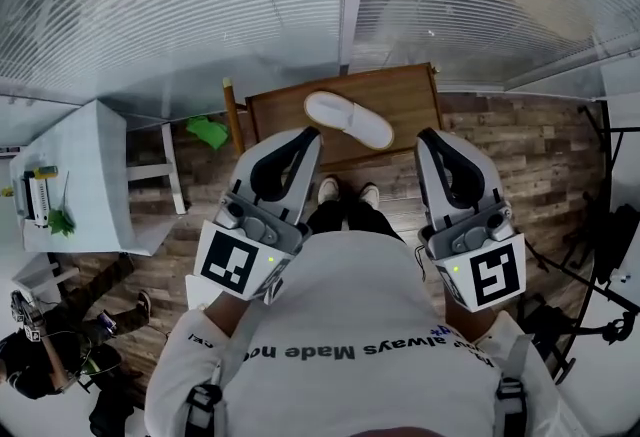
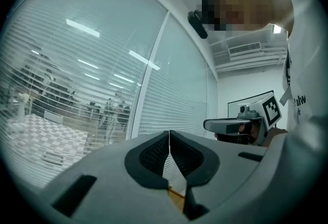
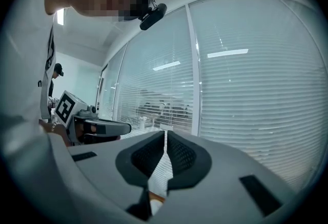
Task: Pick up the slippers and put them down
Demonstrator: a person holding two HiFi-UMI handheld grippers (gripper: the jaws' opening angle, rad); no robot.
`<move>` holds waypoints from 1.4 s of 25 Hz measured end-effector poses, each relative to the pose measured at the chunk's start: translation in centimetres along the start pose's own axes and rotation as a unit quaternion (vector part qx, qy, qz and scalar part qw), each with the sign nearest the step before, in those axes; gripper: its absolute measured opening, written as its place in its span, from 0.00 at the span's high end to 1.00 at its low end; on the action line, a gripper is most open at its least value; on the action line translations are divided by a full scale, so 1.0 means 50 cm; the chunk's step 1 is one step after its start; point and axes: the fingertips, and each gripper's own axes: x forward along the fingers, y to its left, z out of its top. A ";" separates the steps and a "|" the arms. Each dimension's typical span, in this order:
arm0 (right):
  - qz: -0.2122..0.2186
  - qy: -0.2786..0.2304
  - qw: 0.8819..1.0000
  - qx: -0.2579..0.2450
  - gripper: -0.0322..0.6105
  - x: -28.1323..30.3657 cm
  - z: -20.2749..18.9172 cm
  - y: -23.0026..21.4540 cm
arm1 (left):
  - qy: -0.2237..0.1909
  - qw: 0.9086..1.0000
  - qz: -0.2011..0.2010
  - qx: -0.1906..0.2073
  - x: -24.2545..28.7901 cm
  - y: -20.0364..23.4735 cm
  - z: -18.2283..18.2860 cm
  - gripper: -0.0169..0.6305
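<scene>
White shirt (image 1: 330, 325) on the person's chest fills the bottom of the head view. In front of it the left gripper (image 1: 312, 135) and the right gripper (image 1: 425, 135) reach out level, side by side and well apart, each with its marker cube nearest the body.

Only this view shows the task's thing. One white slipper (image 1: 348, 118) lies slanted on the brown wooden tabletop (image 1: 400, 95), beyond the tips of both grippers and roughly between them, touched by neither. The person's shoes (image 1: 347, 192) stand on the plank floor (image 1: 520, 165) just short of the tabletop, and a green object (image 1: 208, 132) lies near its left edge.

Both gripper views look out level at slatted blinds (image 2: 77, 89) behind glass. Of the tabletop they catch only a brown sliver low under the jaws. In the right gripper view a small pale patch sits on that sliver, too small to identify. Each gripper view also shows the other gripper side-on, which the head view sees only from above.

Seen along its own jaws, the left gripper (image 2: 169, 138) has its dark ribbed pads meeting at the tips with nothing between them. The right gripper (image 3: 165, 136) is the same: pads closed together at the tips, holding nothing, with the blinds visible through the narrow slot below
</scene>
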 end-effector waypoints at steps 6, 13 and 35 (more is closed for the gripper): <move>0.002 0.027 1.000 0.015 0.92 0.006 -0.052 -0.013 | 0.024 1.000 -0.004 -0.005 0.020 0.011 -0.050 0.95; -0.008 0.065 0.997 0.033 0.85 0.018 -0.146 -0.042 | 0.068 0.997 -0.002 -0.028 0.043 0.050 -0.147 0.91; -0.049 0.193 0.971 0.134 0.73 0.046 -0.574 -0.133 | 0.212 0.971 0.052 -0.100 0.098 0.229 -0.581 0.77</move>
